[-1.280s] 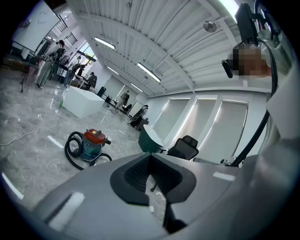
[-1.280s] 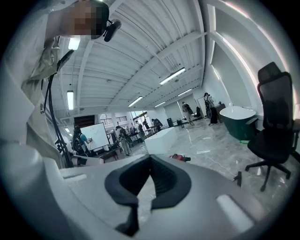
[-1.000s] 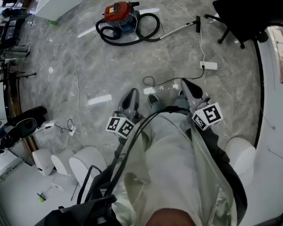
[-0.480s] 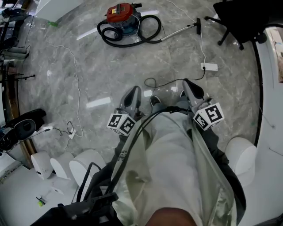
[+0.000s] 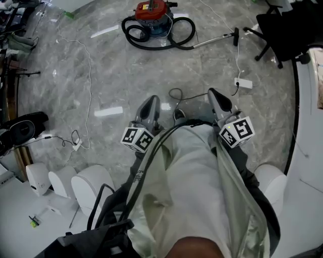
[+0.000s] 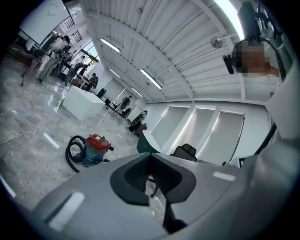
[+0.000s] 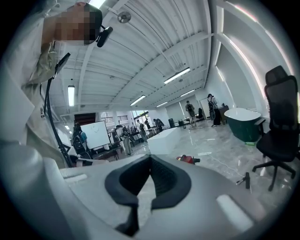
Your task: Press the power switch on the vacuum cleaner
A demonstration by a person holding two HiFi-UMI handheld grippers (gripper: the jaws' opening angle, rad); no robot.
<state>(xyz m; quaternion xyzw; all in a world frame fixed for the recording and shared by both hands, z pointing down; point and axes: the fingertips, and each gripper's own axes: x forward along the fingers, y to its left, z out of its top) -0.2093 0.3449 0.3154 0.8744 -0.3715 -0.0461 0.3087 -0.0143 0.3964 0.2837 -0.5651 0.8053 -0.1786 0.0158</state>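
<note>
**Both grippers held closed, vacuum cleaner well ahead on the floor**

The person holds the two grippers low in front of the body, side by side and apart, noses angled forward and down at the floor. The left gripper [image 5: 150, 107] sits at the left of the pale garment, the right gripper [image 5: 216, 98] at its right. The hands holding them are hidden by clothing. In each gripper view the dark pads meet at the tips, so the left gripper [image 6: 150, 157] and the right gripper [image 7: 150, 159] both have their jaws together with nothing between them.

There is one vacuum cleaner [image 5: 151, 11], a red-topped canister on the grey marble floor [image 5: 101, 75], well apart from both grippers and near the floor's far edge in the head view. One black hose [image 5: 135, 39] coils around it, and one metal wand [image 5: 214, 40] stretches off to the right. One white power strip [image 5: 246, 83] lies nearer the right gripper, and one black office chair [image 5: 287, 30] stands at the far right.

There are two marker cubes, one on the left gripper [image 5: 136, 139] and one on the right [image 5: 236, 132], each showing black-and-white square patterns. The yellow label on the vacuum cleaner is too small to read.
</note>
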